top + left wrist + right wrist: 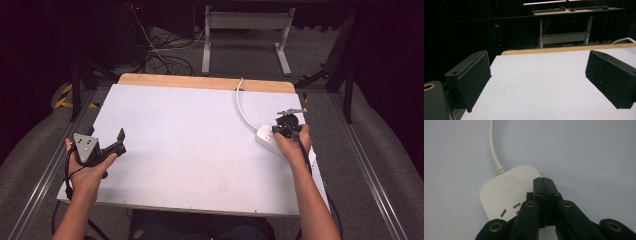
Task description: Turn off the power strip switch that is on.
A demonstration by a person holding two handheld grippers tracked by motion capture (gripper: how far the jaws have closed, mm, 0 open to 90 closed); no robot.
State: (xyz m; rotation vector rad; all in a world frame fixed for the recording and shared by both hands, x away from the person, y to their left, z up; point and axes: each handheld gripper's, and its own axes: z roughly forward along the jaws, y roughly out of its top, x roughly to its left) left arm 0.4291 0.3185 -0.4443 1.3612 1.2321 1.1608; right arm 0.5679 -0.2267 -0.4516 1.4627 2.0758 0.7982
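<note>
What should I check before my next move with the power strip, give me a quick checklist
1. Right gripper over the power strip: ok, its jaws are closed together above the strip's end.
2. Right gripper holding anything: cannot tell, no object is seen between the jaws.
3. Left gripper free: ok, open with nothing between its pads, above the white table.
4. Strip's cord out of the way: ok, it runs off toward the far edge.
5. Sockets free: two slots show no plug; the rest are hidden by the gripper.
</note>
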